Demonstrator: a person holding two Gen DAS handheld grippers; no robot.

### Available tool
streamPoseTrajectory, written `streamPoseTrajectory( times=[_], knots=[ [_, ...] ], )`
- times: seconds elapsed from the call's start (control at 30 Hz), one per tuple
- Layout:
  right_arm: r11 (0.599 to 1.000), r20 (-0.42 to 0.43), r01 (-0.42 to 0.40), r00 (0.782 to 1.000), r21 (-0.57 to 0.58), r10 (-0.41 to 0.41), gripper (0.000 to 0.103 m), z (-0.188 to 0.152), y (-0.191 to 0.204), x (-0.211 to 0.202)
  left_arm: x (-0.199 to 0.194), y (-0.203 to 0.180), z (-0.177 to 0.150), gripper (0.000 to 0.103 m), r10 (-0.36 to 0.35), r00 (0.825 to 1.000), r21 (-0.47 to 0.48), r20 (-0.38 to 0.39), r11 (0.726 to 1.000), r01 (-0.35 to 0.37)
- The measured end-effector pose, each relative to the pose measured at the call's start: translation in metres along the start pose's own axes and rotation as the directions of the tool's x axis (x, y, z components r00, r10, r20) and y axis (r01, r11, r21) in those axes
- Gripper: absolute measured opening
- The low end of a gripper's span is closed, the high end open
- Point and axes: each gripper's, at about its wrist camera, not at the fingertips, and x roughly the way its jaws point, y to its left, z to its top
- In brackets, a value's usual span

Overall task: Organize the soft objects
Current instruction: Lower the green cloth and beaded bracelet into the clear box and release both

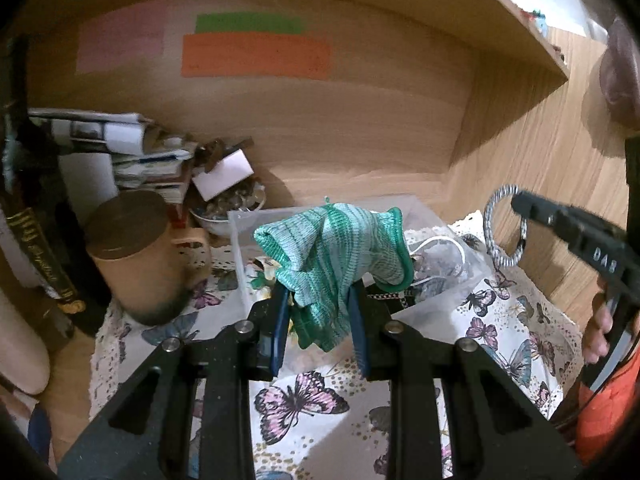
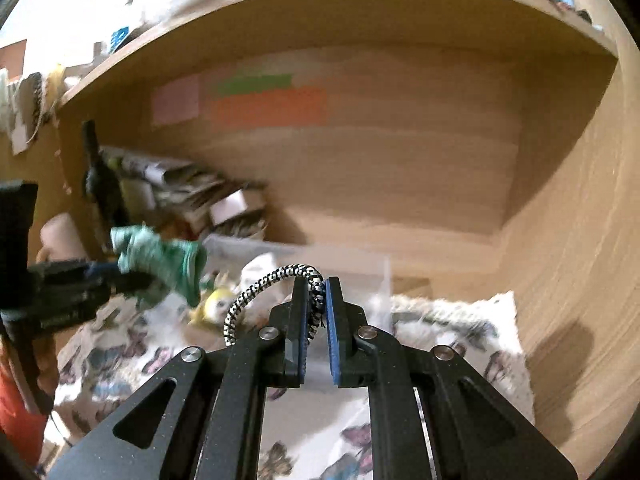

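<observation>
My left gripper [image 1: 318, 300] is shut on a green knitted glove [image 1: 332, 252] and holds it up over the clear plastic box [image 1: 240, 248]; the glove also shows at the left of the right wrist view [image 2: 160, 262]. My right gripper [image 2: 318, 304] is shut on a black-and-white braided hair tie [image 2: 260, 288], held above the near edge of the box [image 2: 376, 276]. In the left wrist view the right gripper [image 1: 520, 208] holds the hair tie ring [image 1: 502, 226] to the right of the box. Inside the box lie soft items, among them a yellow one [image 2: 214, 304].
A butterfly-print cloth [image 1: 304, 396] covers the desk. A tan mug [image 1: 136, 256], stacked magazines [image 1: 132, 152], a bowl of stones [image 1: 228, 208] and a dark bottle [image 2: 100, 184] stand at the back left. Wooden walls [image 1: 532, 160] and a shelf [image 1: 512, 28] enclose the nook.
</observation>
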Motion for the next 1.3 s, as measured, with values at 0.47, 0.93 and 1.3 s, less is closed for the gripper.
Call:
streamPoseTrajectory(
  times=[0.47, 0.93, 1.3],
  knots=[
    [1.000, -0.116, 0.020, 0.993, -0.012, -0.022, 0.008, -0.012, -0.017, 0.067, 0.060, -0.006, -0.004, 0.028, -0.007, 0.993, 0.016, -0.114, 1.000, 0.009],
    [0.999, -0.212, 0.030, 0.977, -0.030, -0.036, 0.040, -0.025, -0.021, 0.077, 0.047, -0.011, -0.011, 0.068, 0.042, 0.995, 0.050, -0.093, 0.998, -0.038],
    [0.999, -0.052, 0.025, 0.998, -0.043, -0.027, 0.046, 0.000, -0.007, 0.008, -0.032, -0.022, 0.010, 0.073, 0.052, 0.993, 0.047, 0.102, 0.997, -0.057]
  ],
)
